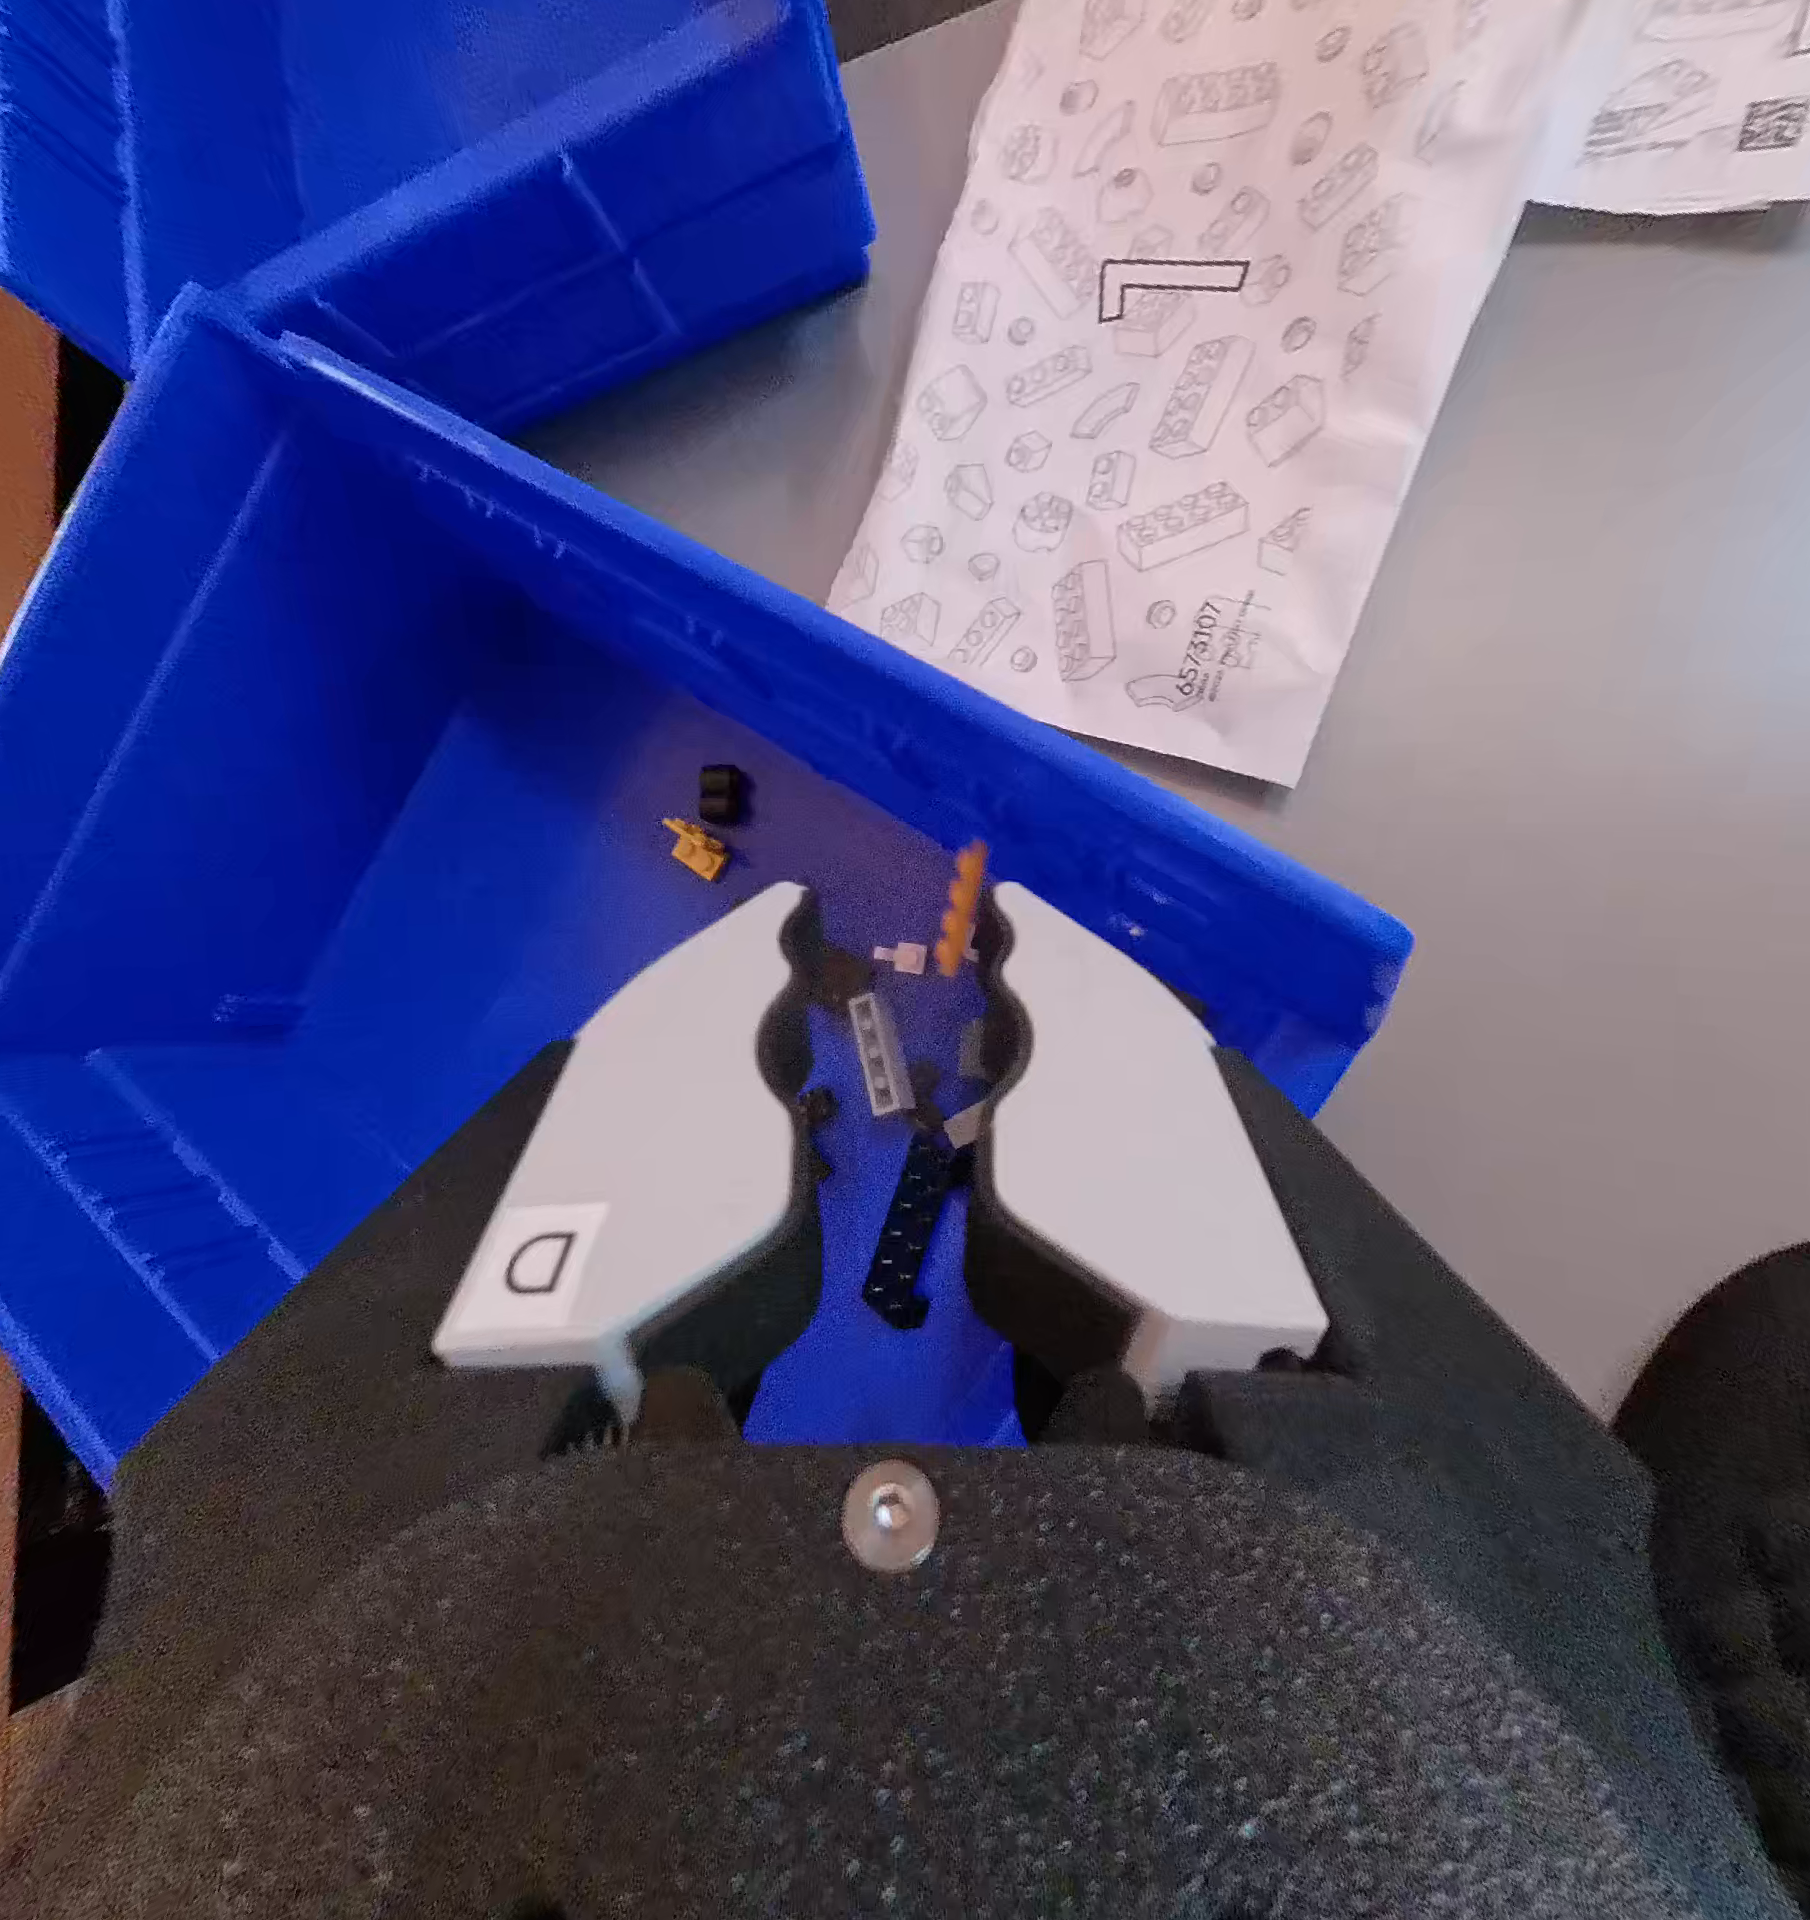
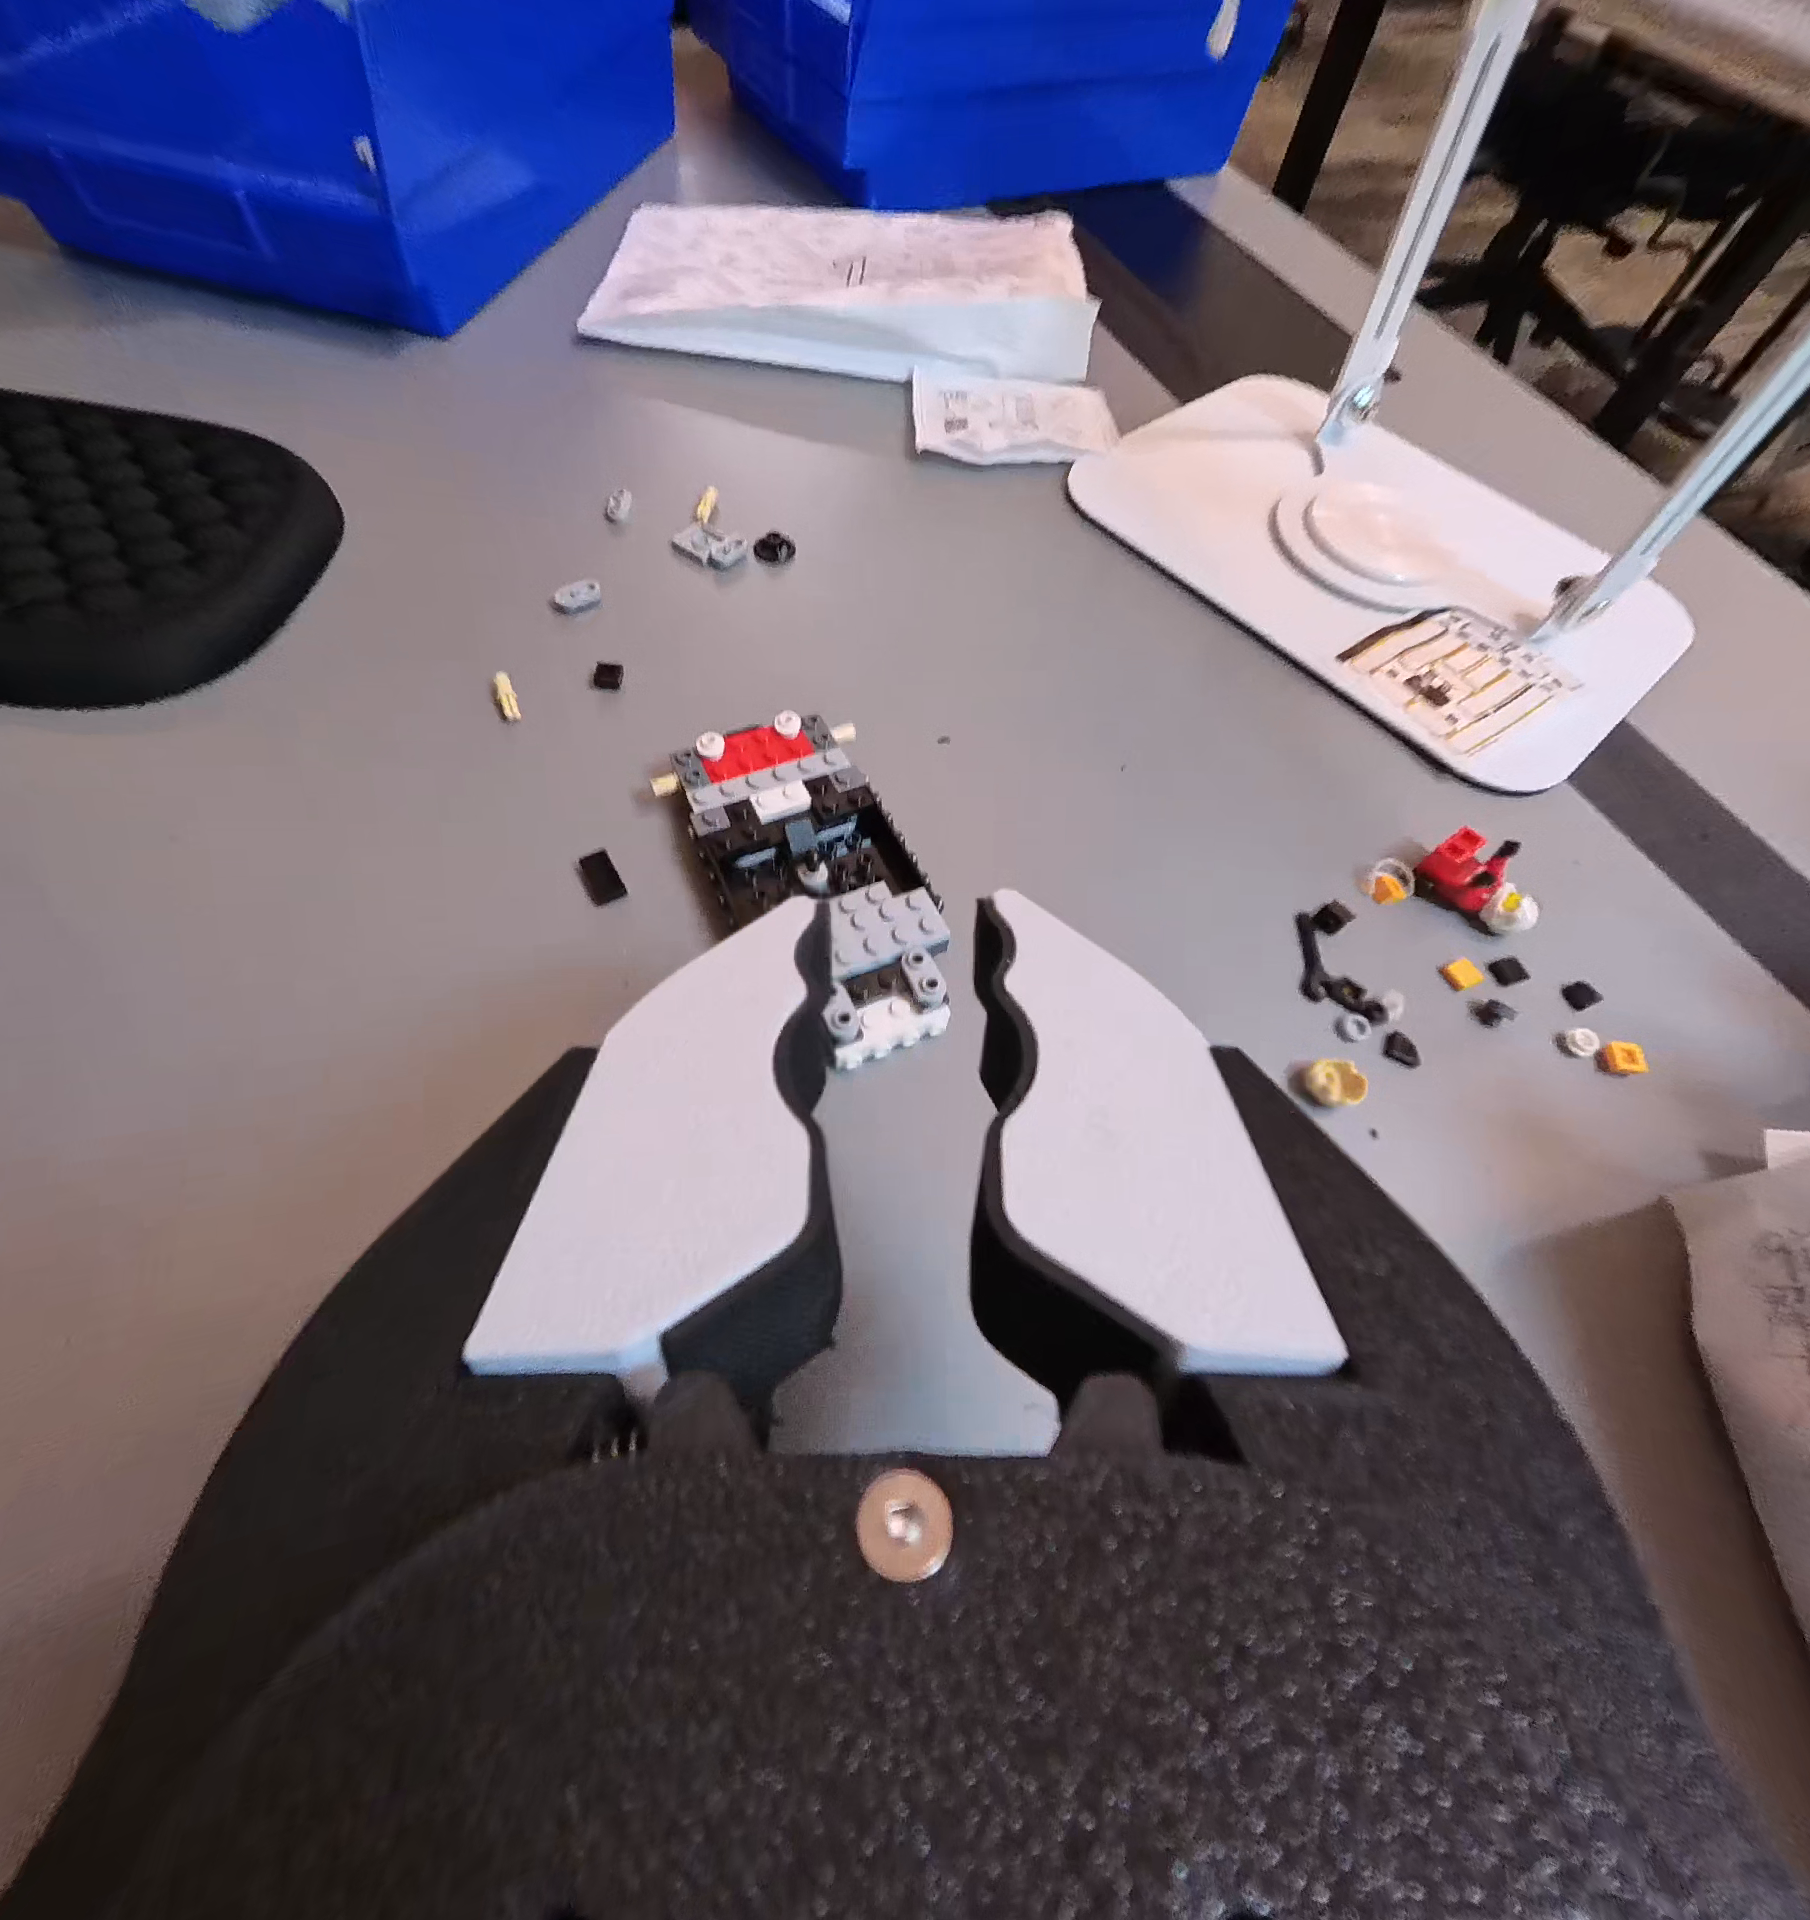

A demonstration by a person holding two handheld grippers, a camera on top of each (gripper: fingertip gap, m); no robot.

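In the left wrist view my left gripper [image 1: 901, 894] is open and reaches down into a blue bin [image 1: 257, 727]. Small bricks lie on the bin floor between and below its fingers: a grey plate [image 1: 877, 1055], a dark blue plate [image 1: 911, 1236] and a small white piece [image 1: 906, 956]. An orange plate [image 1: 961, 909] stands on edge close to the right fingertip, and no pad presses on it. An orange piece [image 1: 698, 847] and a black piece [image 1: 722, 795] lie farther in. In the right wrist view my right gripper [image 2: 899, 904] is open around the near end of a small brick car [image 2: 776, 810]. There is a gap at its right finger [image 2: 1088, 1039].
The grey table [image 2: 257, 987] carries loose small pieces to the right [image 2: 1483, 997] and beyond the car [image 2: 714, 545], and a red mini build [image 2: 1462, 873]. There are also a white lamp base [image 2: 1244, 520], a black pad [image 2: 101, 551], printed paper bags [image 1: 1171, 416] [image 2: 839, 281] and more blue bins [image 2: 257, 135]. The gap from one gripper's tips to the other's is roughly 45 centimeters. To the white lamp base [image 2: 1244, 520]: right tips about 30 centimeters, left tips about 40 centimeters.
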